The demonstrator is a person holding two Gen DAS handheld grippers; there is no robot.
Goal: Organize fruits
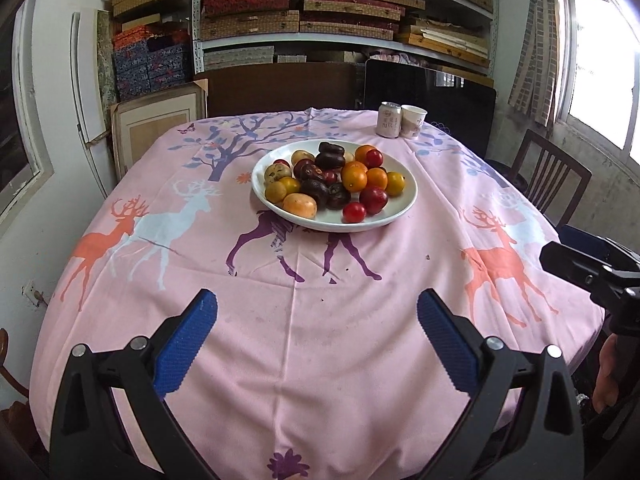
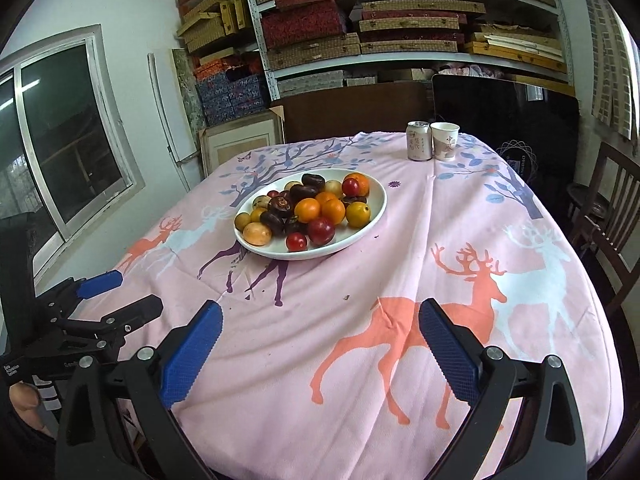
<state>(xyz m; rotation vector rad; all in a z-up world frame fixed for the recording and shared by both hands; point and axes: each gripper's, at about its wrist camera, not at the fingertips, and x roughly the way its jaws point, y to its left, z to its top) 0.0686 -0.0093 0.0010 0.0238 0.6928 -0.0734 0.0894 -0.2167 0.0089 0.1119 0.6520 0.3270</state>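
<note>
Hovering over the near table, both grippers, left and right, have fingers spread and empty. The fruits sit heaped in the plate, well ahead. Round fruit could roll off once the pile is disturbed, or bruise under a hard squeeze.

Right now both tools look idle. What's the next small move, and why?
Probably advance the right tool toward the near rim of the white plate and line up on the small red fruit at the front. Both tools are open and empty, well short of the plate, and that fruit sits exposed at the pile's edge.
</note>
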